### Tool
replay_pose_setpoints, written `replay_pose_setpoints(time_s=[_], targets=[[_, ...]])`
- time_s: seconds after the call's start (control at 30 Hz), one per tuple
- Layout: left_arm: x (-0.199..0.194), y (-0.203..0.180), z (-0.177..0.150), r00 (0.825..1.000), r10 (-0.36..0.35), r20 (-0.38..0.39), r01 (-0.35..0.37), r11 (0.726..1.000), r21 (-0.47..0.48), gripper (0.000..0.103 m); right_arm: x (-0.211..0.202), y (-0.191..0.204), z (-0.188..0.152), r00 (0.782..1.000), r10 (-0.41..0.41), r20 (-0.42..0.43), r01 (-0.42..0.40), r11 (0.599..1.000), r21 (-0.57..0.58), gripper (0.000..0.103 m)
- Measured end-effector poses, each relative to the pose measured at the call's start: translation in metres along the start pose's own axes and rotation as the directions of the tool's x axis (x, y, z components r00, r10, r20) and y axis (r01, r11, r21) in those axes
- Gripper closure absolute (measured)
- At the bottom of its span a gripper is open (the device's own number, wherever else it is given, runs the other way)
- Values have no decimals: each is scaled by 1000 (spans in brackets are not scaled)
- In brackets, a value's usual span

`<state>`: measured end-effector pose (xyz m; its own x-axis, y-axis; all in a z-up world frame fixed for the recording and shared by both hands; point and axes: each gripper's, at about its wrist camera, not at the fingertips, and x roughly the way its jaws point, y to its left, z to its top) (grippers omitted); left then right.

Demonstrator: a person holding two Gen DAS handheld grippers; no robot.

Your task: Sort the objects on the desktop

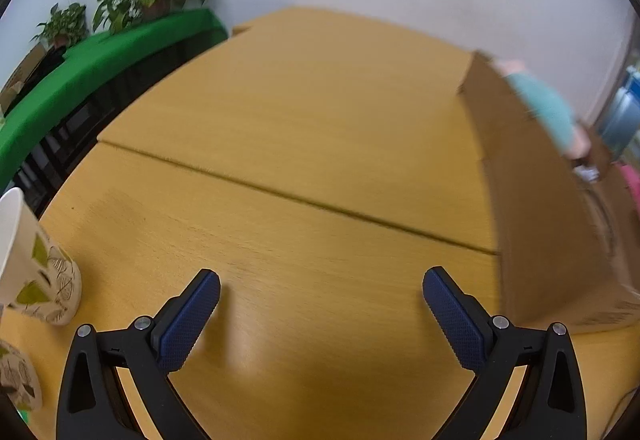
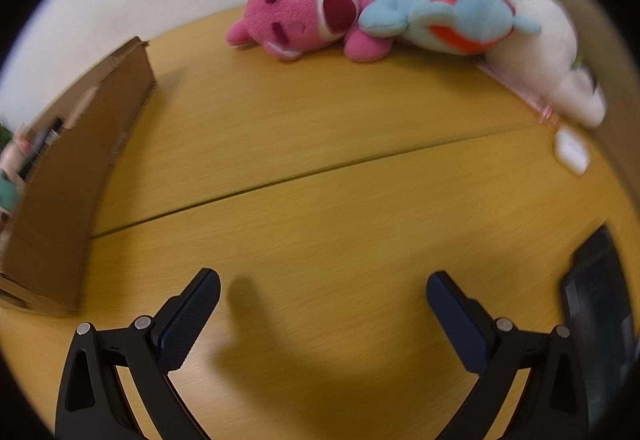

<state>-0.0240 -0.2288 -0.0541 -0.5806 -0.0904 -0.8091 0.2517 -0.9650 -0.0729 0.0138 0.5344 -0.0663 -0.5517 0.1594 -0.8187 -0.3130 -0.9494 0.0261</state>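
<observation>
My wooden worktop [image 2: 320,144], seamed across the middle

On it I see a cardboard box [image 2: 76,176], pink plush [image 2: 304,20], blue plush [image 2: 452,16] and paper cups [image 1: 36,272].

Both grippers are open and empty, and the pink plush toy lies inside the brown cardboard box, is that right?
Not quite. In the right wrist view the pink plush toy lies on the wooden table, apart from the brown cardboard box. Both grippers, left and right, are open and empty.

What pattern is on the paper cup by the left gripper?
White paper cup with green and outlined leaf prints; clearest in the left wrist view.
</observation>
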Motion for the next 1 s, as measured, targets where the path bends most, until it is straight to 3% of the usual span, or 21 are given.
replay_pose_setpoints(time_s=[0.03, 0.07, 0.23, 0.5, 1.0], targets=[[4, -3, 2, 998, 61, 25, -62, 998, 29, 1, 6, -3, 1, 1000, -16, -5, 16, 1000, -11, 0], [9, -3, 4, 997, 79, 24, -80, 995, 51, 0, 7, -1, 1, 1000, -22, -8, 22, 1000, -8, 0], [14, -17, 6, 999, 32, 8, -32, 993, 114, 0, 21, -15, 12, 999, -47, 24, 47, 999, 19, 0], [12, -16, 5, 1000, 27, 3, -27, 993, 114, 0, 25, -28, 37, 999, -42, 10, 42, 999, 20, 0], [20, -4, 29, 1000, 25, -9, -24, 994, 108, 0, 19, -33, 41, 999, -39, 7, 39, 999, 18, 0]])
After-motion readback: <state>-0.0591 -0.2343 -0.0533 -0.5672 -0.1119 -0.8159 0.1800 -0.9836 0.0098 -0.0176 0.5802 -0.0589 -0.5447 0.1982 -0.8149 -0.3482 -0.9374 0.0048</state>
